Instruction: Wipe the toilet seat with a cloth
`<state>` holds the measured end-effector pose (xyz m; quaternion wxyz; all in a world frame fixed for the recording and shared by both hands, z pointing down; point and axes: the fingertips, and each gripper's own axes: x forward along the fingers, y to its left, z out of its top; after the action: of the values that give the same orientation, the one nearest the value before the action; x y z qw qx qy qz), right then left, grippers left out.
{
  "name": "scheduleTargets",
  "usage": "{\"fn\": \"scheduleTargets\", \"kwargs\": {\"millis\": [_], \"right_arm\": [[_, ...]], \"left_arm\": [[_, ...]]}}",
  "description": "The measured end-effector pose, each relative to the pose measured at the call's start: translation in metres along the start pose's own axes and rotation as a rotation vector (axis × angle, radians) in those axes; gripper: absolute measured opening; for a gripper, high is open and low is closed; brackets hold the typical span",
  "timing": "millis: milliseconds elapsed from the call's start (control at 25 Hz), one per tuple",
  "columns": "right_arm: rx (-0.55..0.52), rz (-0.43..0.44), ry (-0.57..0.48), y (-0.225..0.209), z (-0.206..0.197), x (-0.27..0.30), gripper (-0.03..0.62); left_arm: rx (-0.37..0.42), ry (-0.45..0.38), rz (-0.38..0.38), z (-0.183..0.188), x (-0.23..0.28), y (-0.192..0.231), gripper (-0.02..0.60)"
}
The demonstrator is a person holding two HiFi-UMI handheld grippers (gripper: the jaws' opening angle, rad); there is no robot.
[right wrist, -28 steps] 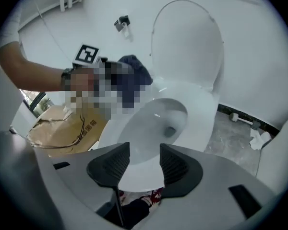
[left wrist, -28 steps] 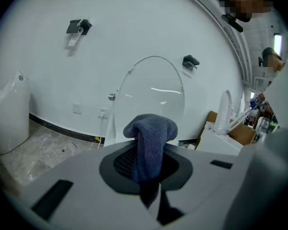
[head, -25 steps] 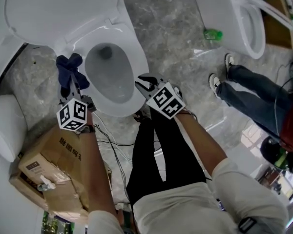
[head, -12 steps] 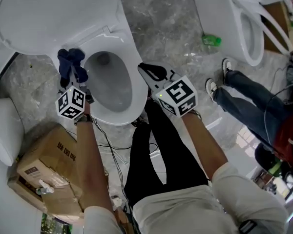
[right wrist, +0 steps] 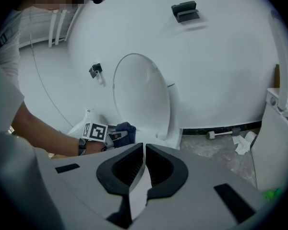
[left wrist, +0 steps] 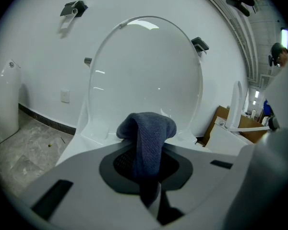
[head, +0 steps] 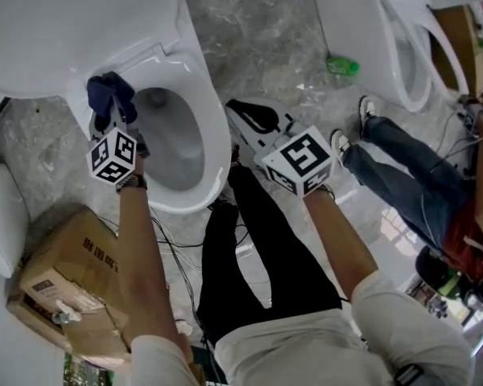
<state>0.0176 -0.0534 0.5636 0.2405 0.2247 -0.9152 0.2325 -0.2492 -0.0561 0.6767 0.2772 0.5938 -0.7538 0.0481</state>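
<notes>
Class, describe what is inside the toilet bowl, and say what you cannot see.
The bowl is bare white inside, with a dark drain hole at the back. The blue cloth and the left gripper holding it cover the bowl's left rear edge.

The raised toilet lid (head: 72, 30) runs off the head view's top and left edges, and a second toilet (head: 362, 30) is clipped at the top. A bystander (head: 410, 167) shows mostly legs and shoes before the right edge cuts in. Print on the cardboard box (head: 60, 276) is too small to read. The cloth (left wrist: 149, 128) sinks into shadow between the jaws of the left gripper (left wrist: 146, 150), its lower end unseen.
</notes>
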Motion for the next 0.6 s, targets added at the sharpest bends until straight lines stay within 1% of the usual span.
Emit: {"fn": "scheduleTargets", "kwargs": {"millis": [280, 480, 600], "right_arm": [[0.015, -0.027, 0.001, -0.01, -0.009, -0.012, 0.04], [0.028, -0.051, -0.008, -0.02, -0.014, -0.022, 0.04], [0.034, -0.066, -0.009, -0.025, -0.017, -0.027, 0.04]], "left_arm": [[-0.004, -0.015, -0.075, -0.009, 0.015, -0.038, 0.037], [0.005, -0.029, -0.155, -0.014, 0.024, -0.07, 0.037], [-0.005, -0.035, -0.183, -0.015, 0.028, -0.083, 0.037]]}}
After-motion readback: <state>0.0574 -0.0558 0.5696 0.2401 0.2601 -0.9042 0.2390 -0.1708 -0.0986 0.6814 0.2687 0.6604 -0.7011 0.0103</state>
